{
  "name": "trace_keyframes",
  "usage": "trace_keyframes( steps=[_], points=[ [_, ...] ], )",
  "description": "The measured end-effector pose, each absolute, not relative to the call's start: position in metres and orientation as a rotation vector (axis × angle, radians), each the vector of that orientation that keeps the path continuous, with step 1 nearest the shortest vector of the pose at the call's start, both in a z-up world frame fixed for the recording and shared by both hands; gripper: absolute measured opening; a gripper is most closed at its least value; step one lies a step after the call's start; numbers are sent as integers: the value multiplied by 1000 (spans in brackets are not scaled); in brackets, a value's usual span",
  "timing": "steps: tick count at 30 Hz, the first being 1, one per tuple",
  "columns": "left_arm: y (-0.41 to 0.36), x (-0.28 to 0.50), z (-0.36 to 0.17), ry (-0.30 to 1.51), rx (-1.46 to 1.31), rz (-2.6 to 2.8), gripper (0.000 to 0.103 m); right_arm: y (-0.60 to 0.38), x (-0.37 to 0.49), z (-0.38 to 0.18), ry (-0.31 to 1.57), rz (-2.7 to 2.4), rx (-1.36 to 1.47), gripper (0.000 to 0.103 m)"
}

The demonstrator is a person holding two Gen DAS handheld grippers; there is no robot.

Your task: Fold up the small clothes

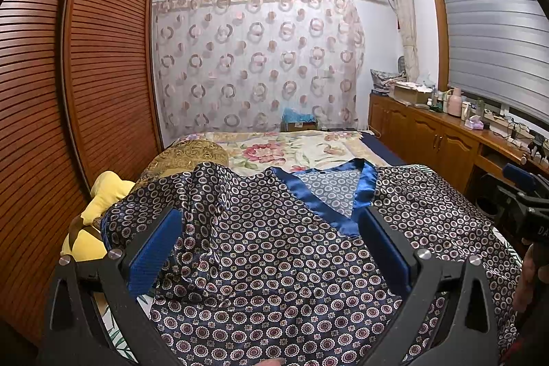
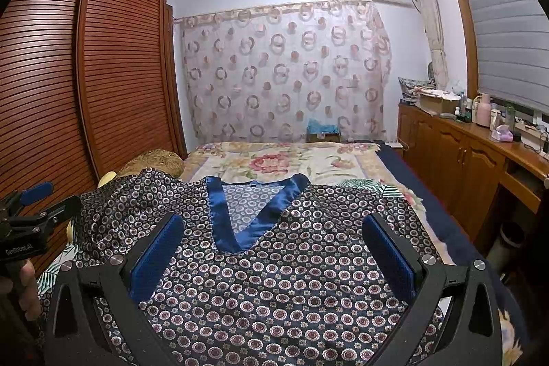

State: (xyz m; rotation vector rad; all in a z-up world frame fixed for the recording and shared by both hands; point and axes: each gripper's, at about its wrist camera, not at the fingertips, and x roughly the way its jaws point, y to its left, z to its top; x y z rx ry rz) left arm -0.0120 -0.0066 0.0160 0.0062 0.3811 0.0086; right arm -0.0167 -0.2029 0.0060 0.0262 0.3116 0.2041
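Observation:
A dark navy satin top [image 1: 274,263] with a circle print and a blue V-neck band [image 1: 322,194] lies spread on the bed, neck away from me. Its left sleeve is bunched up. It also shows in the right wrist view [image 2: 274,290], with its neck band [image 2: 240,228]. My left gripper [image 1: 271,242] is open and empty, hovering over the shirt's left half. My right gripper [image 2: 274,249] is open and empty over the shirt's middle, below the neck. Each gripper shows in the other's view: the right gripper [image 1: 525,201], the left gripper [image 2: 31,215].
The bed has a floral cover [image 1: 291,150]. A yellow plush toy [image 1: 96,215] and a gold pillow [image 1: 192,156] lie at its left. A louvred wardrobe [image 1: 85,74] stands left. A wooden cabinet [image 1: 446,139] with clutter runs along the right.

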Motion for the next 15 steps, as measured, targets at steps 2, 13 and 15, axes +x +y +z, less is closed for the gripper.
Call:
trace_keyframes(
  steps=[2, 13, 15],
  points=[
    [-7, -12, 16, 380, 6, 8, 103, -203, -16, 6, 312, 204, 26, 103],
    [-8, -12, 18, 378, 7, 8, 103, -203, -15, 6, 309, 209, 26, 103],
    [-8, -13, 17, 379, 7, 9, 103, -204, -15, 6, 307, 209, 25, 103]
  ],
)
